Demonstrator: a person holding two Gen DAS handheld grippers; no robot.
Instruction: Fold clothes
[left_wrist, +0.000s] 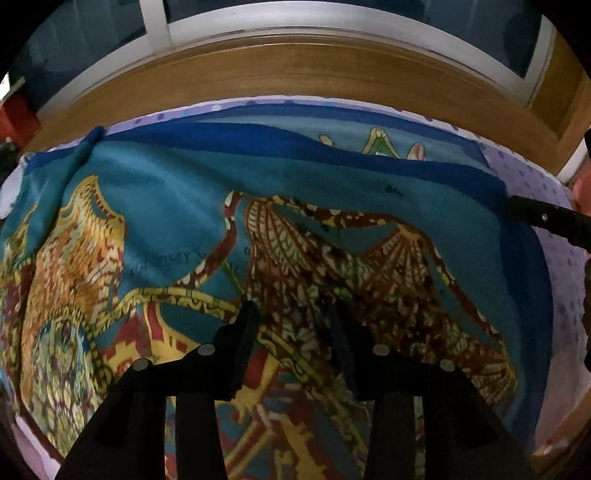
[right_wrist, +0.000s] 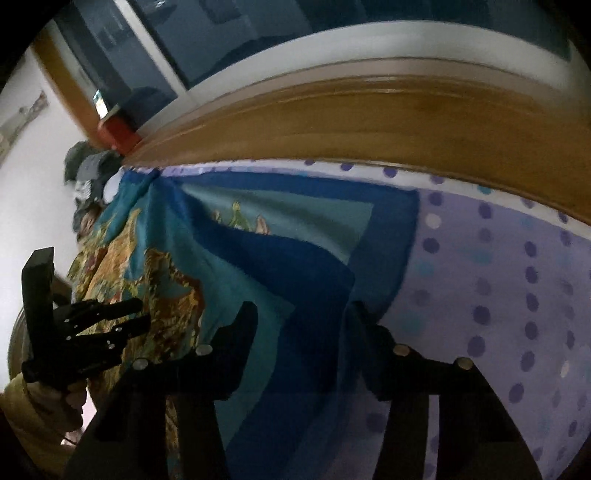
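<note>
Left hand-held gripper (left_wrist: 291, 314): its jaws stand apart over the patterned middle of the scarf, pointing steeply down; nothing visibly sits pinched between the pads, so it reads as open.
Scarf (left_wrist: 280, 206): a thin printed cloth, teal with a dark blue border and gold-and-red ornament, spread on the dotted bedsheet (right_wrist: 498, 277) below and ahead of both hand-held grippers, one blue edge already lapped over itself beyond the left one.
Handling: it looks light, limp and probably slippery; it likely slides and wrinkles instead of holding a crease.
Where to grip: the blue border or a corner seems best, pinched through all layers, not the loose middle.
Right hand-held gripper (right_wrist: 299, 314): jaws apart, hanging above the blue border near the scarf's right edge; whether the pads touch cloth cannot be told.
Bed frame (right_wrist: 369, 122): wooden rail beyond the scarf's far edge.
</note>
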